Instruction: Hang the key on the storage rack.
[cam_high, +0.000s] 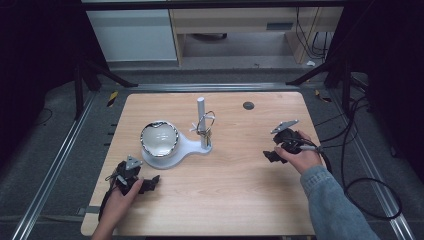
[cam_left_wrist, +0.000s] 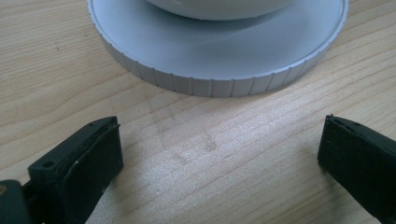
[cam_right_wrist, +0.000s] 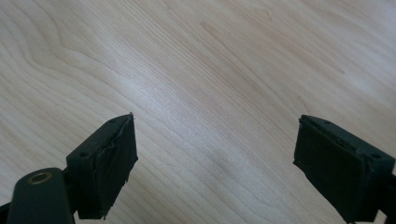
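The left tool (cam_high: 150, 184) is spread wide, holding nothing, just at 7 o'clock from the white stand (cam_high: 192, 147) with its shiny bowl (cam_high: 159, 138). The right tool (cam_high: 270, 155) is spread wide too, over bare table (cam_high: 235, 200). No writing can be read.

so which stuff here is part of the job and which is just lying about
In the job: white stand, bowl on its round base, ring and keys on its post, left gripper, right gripper.

Lying about: dark disc in the table.

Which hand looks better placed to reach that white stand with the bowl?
Left. The left gripper sits just in front of the white stand, open, its fingers pointing at the base. The right gripper faces bare table, farther away.
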